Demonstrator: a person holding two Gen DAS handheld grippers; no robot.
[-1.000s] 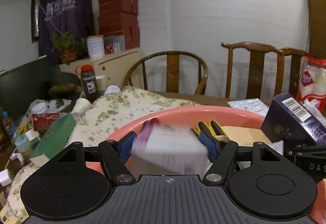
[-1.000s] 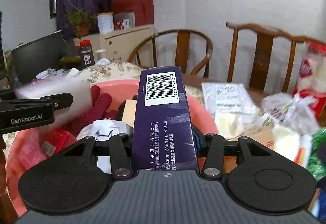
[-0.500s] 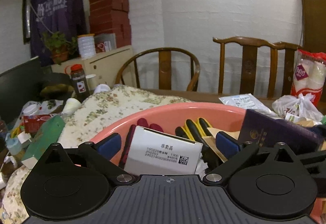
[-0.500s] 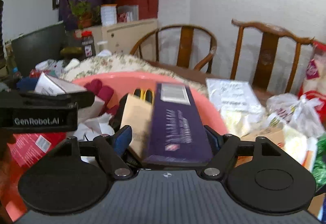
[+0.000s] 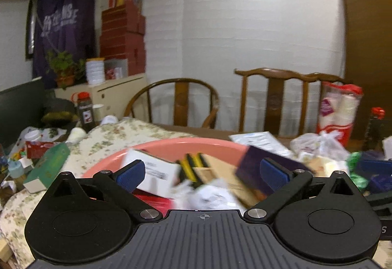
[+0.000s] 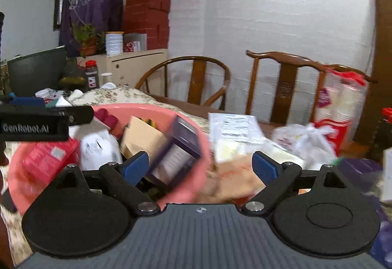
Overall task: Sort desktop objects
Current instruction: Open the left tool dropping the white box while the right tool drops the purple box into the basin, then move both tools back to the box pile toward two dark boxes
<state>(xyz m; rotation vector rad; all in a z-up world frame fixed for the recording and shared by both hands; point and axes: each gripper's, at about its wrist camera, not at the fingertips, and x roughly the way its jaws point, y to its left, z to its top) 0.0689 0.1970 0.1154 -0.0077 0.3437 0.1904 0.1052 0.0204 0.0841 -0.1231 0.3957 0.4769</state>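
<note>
A pink basin (image 5: 171, 146) (image 6: 193, 183) sits on the table and holds several things. A white box with a label (image 5: 152, 166) lies in its left part. A dark purple box (image 5: 252, 163) (image 6: 181, 146) leans against its right rim. My left gripper (image 5: 203, 171) is open and empty above the basin. My right gripper (image 6: 201, 166) is open and empty over the basin's right rim. A tan paper bag (image 6: 142, 136), yellow-black gloves (image 5: 191, 166) and a red packet (image 6: 46, 158) also lie in the basin.
A floral cloth (image 5: 117, 134) covers the table's left part, with a green box (image 5: 46, 166) on it. Plastic bags (image 6: 301, 136), a white mailer (image 6: 232, 124) and a pack of cups (image 5: 338, 110) lie to the right. Two wooden chairs (image 5: 276, 97) stand behind.
Both grippers opened. The white box dropped from my left gripper into the basin. The purple box left my right gripper and now leans in the basin. Both grippers pulled back.
</note>
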